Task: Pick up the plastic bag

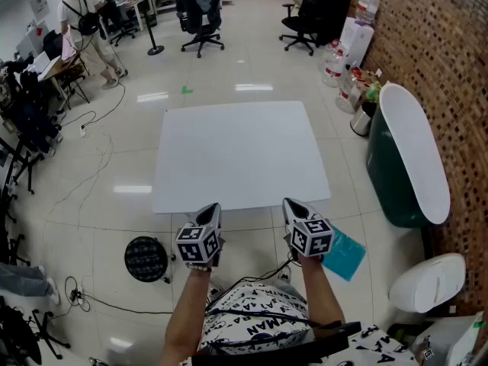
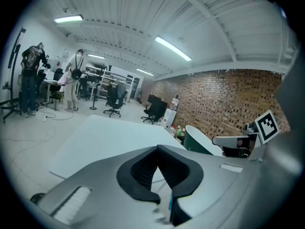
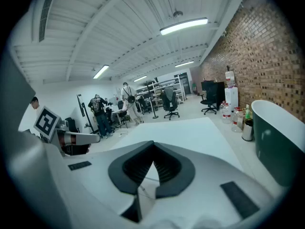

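A black round stool (image 1: 146,258) with a dotted top stands on the glossy pale tiled floor (image 1: 114,204), off the near left corner of the square, matte white table (image 1: 236,155). The left gripper (image 1: 212,209), smooth grey plastic with a marker cube at its back, hangs just short of the table's near edge. Its black ribbed jaws meet at the tips with nothing held between them. The right gripper (image 1: 293,204), of the same make, hangs at the same edge further right. Its jaws are also closed tip to tip and empty. The teal, flat, shiny plastic bag (image 1: 345,255) lies on the floor off the table's near right corner, on the person's side. It sits below the right gripper and to its right, outside both pairs of jaws and behind their tips. To the right of the table, a dark green tub (image 1: 385,178) with a long white rounded top stands by the rough red brick wall (image 1: 457,90).
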Available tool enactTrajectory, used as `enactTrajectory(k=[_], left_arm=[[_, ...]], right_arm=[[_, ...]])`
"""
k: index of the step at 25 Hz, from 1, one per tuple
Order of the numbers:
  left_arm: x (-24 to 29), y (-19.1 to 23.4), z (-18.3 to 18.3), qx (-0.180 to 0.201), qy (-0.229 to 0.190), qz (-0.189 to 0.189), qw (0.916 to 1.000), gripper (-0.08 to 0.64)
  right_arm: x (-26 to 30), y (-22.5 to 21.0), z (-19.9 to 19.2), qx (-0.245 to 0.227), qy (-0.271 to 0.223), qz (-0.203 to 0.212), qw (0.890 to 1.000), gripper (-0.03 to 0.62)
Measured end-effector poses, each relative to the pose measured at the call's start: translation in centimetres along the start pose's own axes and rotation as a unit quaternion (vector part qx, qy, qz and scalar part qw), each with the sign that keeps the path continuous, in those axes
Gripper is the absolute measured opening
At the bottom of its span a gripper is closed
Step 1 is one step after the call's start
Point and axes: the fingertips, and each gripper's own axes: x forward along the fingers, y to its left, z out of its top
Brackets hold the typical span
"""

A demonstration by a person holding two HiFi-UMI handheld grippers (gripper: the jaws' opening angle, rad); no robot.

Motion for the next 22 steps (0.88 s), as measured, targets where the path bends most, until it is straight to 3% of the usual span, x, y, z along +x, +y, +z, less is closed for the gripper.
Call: enactTrajectory(k=[4, 11, 16, 19, 21, 22], left_arm=[[1.0, -2.1, -0.9, 0.019, 0.011, -0.025, 0.9994, 0.005], [5.1, -7.6, -3.8, 0.047, 0.053, -0.086, 0.9938, 0.005], [7.5, -13.9, -7.5, 0.072, 0.106, -0.146, 0.981, 0.005], [10.7, -18.7, -9.8, 0.078, 0.122, -0.176, 0.9736, 0.005], [12.2, -21.8, -12.3, 0.084, 0.146, -0.199, 0.9654, 0.005], [12.7, -23.1, -13.8, 0.086, 0.162, -0.209, 0.9605, 0.005]], right_arm=[[0.0, 0.6, 0.7, 0.029, -0.028, 0.031, 0.999, 0.014], [-1.4, -3.3, -1.5, 0.062, -0.03, 0.002, 0.998, 0.017], [-5.2, -7.2, -4.8, 0.084, -0.02, -0.048, 0.995, 0.018], [-6.6, -11.7, -6.6, 0.094, -0.011, -0.05, 0.994, 0.031], [-7.7, -14.4, -9.1, 0.112, 0.012, -0.056, 0.992, 0.216], [-8.4, -15.6, -10.7, 0.119, 0.025, -0.064, 0.99, 0.218]])
